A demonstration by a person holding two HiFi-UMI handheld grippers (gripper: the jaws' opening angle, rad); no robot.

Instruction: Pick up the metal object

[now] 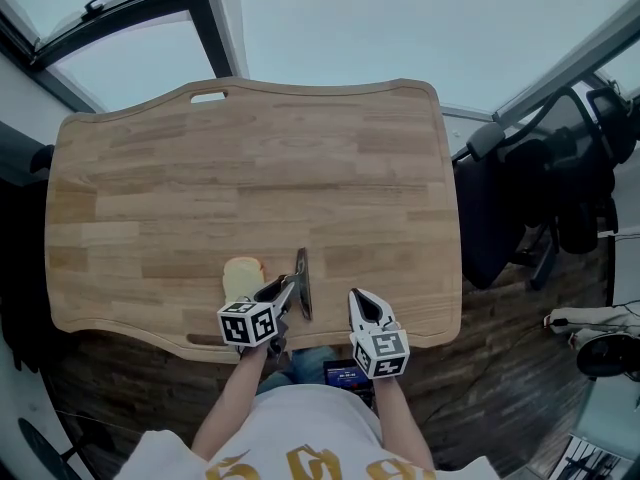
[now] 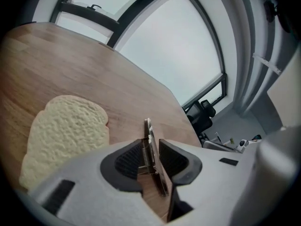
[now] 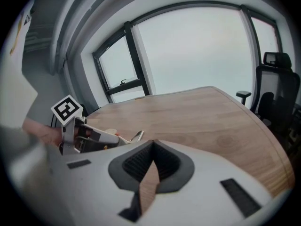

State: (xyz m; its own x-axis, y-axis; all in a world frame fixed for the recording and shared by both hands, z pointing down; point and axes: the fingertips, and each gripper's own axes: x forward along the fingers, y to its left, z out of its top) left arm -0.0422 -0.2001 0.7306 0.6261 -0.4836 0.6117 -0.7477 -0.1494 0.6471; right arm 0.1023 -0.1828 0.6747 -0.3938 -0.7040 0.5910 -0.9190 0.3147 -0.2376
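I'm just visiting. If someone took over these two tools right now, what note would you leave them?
Left tool: jaws closed on the metal object, near the table's front edge.
Right tool: shut, empty, just to its right.
Bread slice: on the table, left of the metal object.
Done: the grasp.
Left: the lift. I cannot tell whether it is off the wood yet.

The right gripper (image 3: 151, 147) has its jaws joined at the tips, empty, above the wooden table (image 3: 202, 119). At left, the left gripper (image 3: 118, 139) holds a metal object (image 3: 137, 136).
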